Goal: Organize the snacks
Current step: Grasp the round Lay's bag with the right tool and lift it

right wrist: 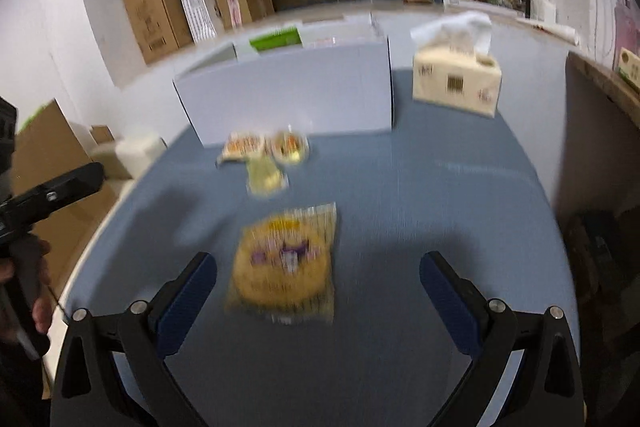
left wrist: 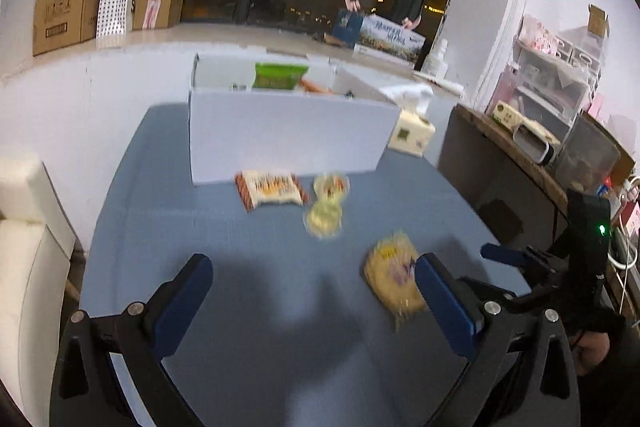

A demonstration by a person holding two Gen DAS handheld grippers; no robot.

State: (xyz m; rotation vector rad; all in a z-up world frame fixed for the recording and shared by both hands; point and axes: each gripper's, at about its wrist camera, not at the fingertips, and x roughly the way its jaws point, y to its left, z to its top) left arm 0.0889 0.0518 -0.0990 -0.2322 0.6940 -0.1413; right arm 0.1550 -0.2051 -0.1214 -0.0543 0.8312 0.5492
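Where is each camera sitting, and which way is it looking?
Left wrist: sits on the left gripper, looks across the blue table to the white box; the right gripper shows at its right edge.
Right wrist: sits on the right gripper, looks at the big yellow snack packet; a hand holds the other tool at the left edge.
Both share the table, box, tissue pack and snacks.

The table cover [right wrist: 460,187] is plain slate blue and the box [right wrist: 288,91] white. A yellow snack packet [right wrist: 284,263] bears purple print; the tissue pack [right wrist: 456,83] is cream.
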